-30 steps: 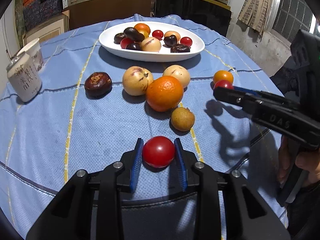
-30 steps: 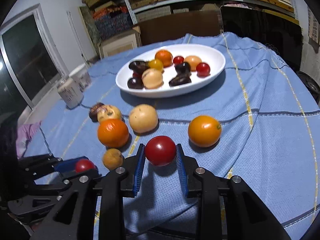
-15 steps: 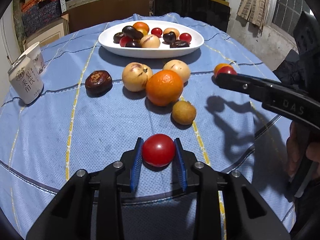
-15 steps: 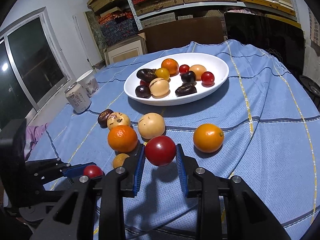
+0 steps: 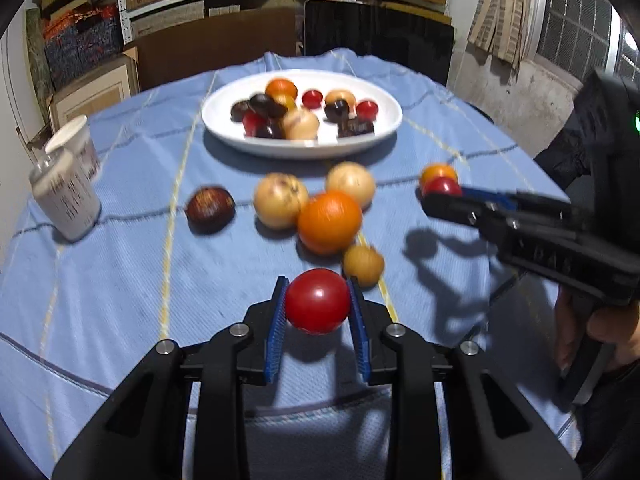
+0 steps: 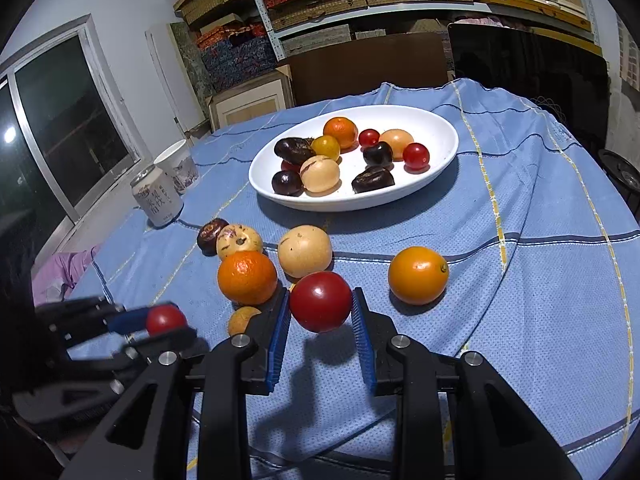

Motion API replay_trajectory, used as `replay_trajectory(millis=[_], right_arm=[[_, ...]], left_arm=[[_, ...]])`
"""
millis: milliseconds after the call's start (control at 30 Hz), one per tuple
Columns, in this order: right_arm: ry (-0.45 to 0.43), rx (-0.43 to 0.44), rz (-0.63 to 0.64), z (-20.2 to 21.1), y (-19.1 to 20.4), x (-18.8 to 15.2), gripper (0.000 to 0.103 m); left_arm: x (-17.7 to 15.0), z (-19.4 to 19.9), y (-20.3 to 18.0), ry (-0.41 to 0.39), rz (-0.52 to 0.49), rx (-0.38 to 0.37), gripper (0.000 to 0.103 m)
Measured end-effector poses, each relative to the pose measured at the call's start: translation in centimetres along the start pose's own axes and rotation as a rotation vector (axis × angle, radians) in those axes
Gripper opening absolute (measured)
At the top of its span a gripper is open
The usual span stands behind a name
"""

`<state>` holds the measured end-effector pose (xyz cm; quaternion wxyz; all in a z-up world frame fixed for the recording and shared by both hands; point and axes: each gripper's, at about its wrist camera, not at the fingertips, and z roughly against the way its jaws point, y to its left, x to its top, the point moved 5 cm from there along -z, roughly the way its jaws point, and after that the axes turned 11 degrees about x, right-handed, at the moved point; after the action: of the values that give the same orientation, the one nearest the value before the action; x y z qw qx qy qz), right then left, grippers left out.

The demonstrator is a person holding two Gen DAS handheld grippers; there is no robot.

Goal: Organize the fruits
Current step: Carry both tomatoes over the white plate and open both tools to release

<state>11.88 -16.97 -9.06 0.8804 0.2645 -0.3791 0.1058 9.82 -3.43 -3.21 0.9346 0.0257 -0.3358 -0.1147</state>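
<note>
My left gripper (image 5: 317,282) holds a red tomato (image 5: 317,300) between its blue pads, just above the blue cloth, and its jaws are closing tighter on it. My right gripper (image 6: 321,293) is shut on a second red tomato (image 6: 321,302), also clear of the cloth. Each gripper shows in the other's view: the right gripper (image 5: 440,196) at the right, the left gripper (image 6: 168,322) at the lower left. A white plate (image 5: 384,136) with several fruits stands at the far side. An orange (image 5: 329,222), two pale fruits, a dark fruit (image 5: 210,210) and a small tan fruit (image 5: 363,265) lie loose between.
Another orange fruit (image 6: 418,275) lies to the right of my right gripper. At the table's left edge stand a drink can (image 5: 66,200) and a white cup (image 5: 76,146). The round table (image 6: 560,240) drops away beyond the plate. A person's hand (image 5: 600,328) grips the right tool.
My left gripper has risen with the red tomato, which now hangs above its shadow on the cloth. The right gripper has kept still with its tomato.
</note>
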Motion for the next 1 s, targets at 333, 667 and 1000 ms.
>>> replay_trajectory(millis=[333,667,1000], right_arm=[[-0.067,-0.023,0.069,1.4,1.2,7.0,0.031],[-0.015,-0.086,0.098,-5.2,-1.4,12.0,0.031],[-0.039,-0.111,0.035,-6.1,-3.8,12.1,0.050]], left_arm=[[8.7,-0.2,2.4,-0.060,0.035,-0.004,0.028],[15.7,-6.5,2.8,-0.062,0.033,0.023,0.028],[18.2,-9.3,4.9,-0.091,0.133,0.030,0.068]])
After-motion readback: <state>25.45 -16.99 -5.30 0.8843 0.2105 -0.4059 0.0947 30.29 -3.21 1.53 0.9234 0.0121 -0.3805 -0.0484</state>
